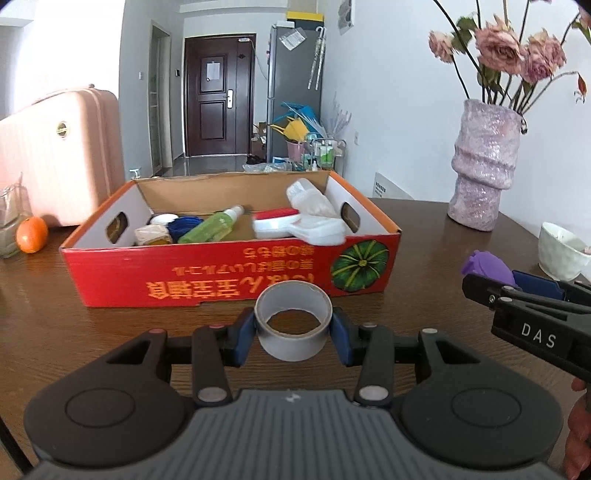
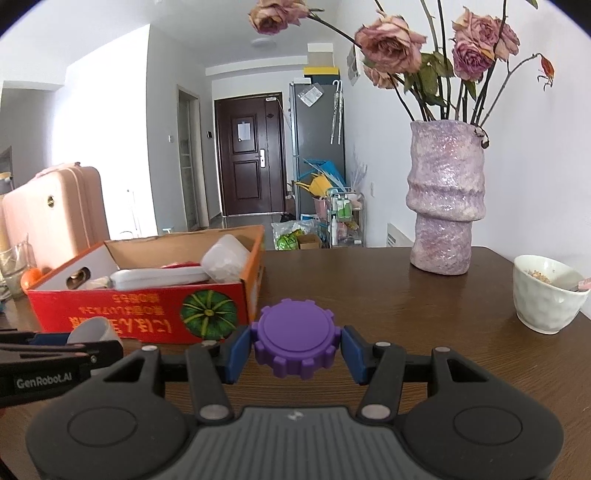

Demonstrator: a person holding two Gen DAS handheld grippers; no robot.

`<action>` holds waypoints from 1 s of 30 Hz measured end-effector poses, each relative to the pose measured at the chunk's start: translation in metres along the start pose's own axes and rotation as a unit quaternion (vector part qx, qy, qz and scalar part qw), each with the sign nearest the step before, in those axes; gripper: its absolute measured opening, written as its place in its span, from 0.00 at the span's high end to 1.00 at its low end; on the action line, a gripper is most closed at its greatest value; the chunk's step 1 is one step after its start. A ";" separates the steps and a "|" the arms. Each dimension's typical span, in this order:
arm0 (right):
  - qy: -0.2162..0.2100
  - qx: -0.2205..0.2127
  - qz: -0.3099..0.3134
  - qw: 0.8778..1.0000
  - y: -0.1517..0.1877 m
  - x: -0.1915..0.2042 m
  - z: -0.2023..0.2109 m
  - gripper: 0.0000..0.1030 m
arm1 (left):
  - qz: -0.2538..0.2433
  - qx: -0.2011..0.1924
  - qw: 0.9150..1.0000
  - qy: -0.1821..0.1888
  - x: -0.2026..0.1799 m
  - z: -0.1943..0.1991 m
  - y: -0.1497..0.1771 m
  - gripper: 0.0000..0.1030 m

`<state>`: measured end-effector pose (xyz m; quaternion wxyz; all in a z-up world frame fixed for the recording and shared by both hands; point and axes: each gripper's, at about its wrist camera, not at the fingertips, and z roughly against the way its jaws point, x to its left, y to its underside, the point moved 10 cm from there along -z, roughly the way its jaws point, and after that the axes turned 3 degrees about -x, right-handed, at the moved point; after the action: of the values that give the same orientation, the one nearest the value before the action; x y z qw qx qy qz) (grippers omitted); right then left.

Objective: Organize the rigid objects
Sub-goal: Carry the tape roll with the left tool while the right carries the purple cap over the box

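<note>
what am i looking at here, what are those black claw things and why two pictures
The black claws are handheld two-finger grippers, one in each of a person's hands, each with a camera looking along its fingers. The left view shows the left gripper clamping a tape roll; the right view shows the right gripper clamping a purple gear-shaped lid. On the wooden table stand a red cardboard box holding bottles and bits, a purple vase and a white bowl.

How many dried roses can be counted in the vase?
5 in the right wrist view: one drooping far left, one large centre, a small one below it, two at right. More may be hidden.
</note>
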<state>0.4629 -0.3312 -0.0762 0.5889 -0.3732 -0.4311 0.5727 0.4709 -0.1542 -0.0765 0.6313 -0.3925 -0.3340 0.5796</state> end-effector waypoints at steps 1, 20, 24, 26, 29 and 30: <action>-0.002 -0.002 -0.001 1.000 -0.001 0.004 0.002 0.49 | 0.002 -0.003 1.000 -0.001 0.004 0.003 -0.001 0.57; -0.046 -0.059 -0.005 0.997 -0.036 0.081 0.027 0.49 | 0.043 -0.077 0.996 -0.027 0.070 0.052 -0.043 0.57; -0.051 -0.063 -0.003 0.997 -0.047 0.094 0.016 0.49 | 0.049 -0.093 0.994 -0.034 0.080 0.051 -0.055 0.57; -0.052 -0.062 -0.001 0.997 -0.052 0.099 0.008 0.49 | 0.051 -0.097 0.993 -0.038 0.085 0.048 -0.061 0.57; -0.053 -0.059 -0.001 0.997 -0.058 0.102 -0.006 0.49 | 0.056 -0.100 0.992 -0.042 0.093 0.041 -0.068 0.57; -0.053 -0.059 -0.002 0.997 -0.059 0.103 -0.011 0.49 | 0.057 -0.100 0.992 -0.044 0.095 0.038 -0.070 0.57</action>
<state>0.4913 -0.2317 -0.0162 0.5436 -0.3753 -0.4952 0.5643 0.4808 -0.0572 -0.0005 0.5392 -0.4466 -0.3948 0.5950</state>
